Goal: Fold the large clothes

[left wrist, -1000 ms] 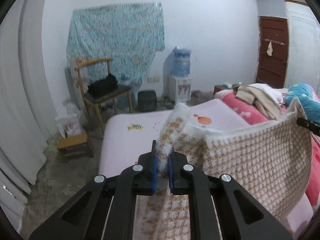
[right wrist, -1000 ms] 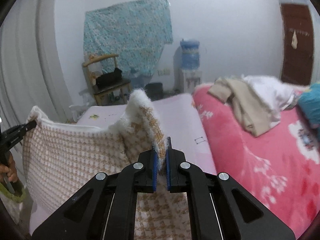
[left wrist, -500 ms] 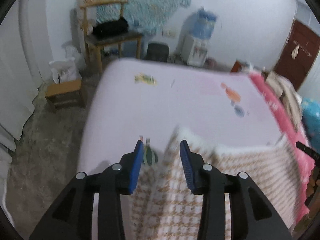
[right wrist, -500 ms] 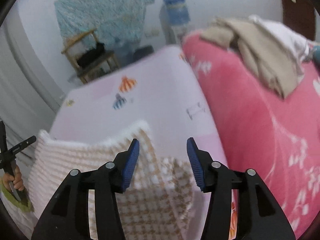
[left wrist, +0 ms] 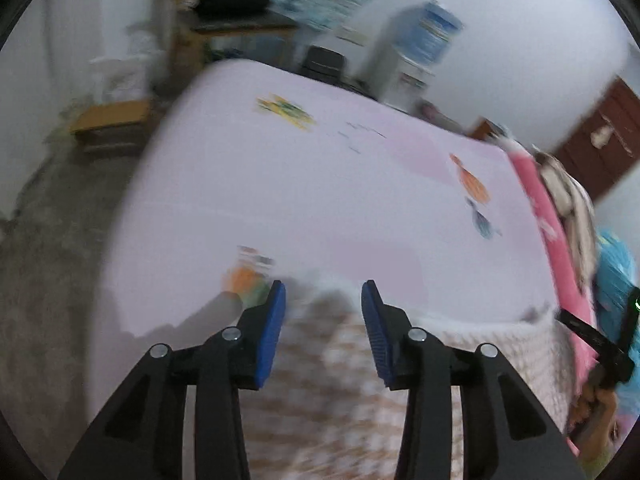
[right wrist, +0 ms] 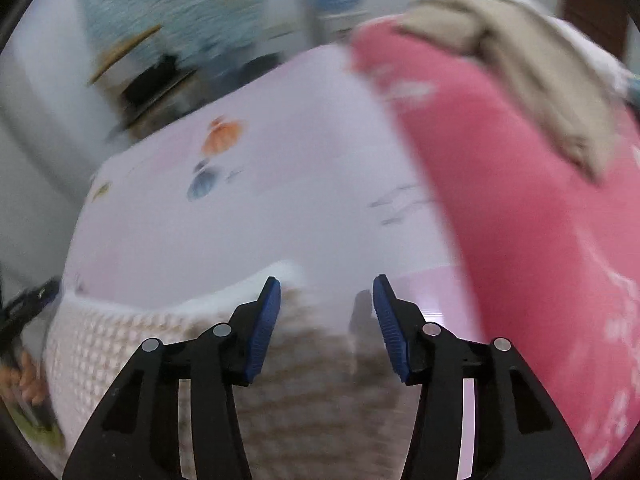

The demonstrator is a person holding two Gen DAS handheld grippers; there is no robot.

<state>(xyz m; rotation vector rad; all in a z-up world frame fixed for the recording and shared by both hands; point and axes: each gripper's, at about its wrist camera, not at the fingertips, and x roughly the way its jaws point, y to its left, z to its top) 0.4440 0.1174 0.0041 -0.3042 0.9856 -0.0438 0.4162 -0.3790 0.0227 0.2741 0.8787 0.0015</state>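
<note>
Brown-checked garment (left wrist: pixel 360 400) lies on the pale bed sheet (left wrist: pixel 320 200); left gripper (left wrist: pixel 323 296) spread, empty; right gripper (right wrist: pixel 326 292) likewise spread.

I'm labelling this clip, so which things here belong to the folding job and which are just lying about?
Part of the job:
- checked knit garment
- lilac bed sheet it lies on
- left hand-held gripper, open
- right hand-held gripper, open

Lying about:
- beige clothes on the pink blanket
- water dispenser
- wooden chair
</note>
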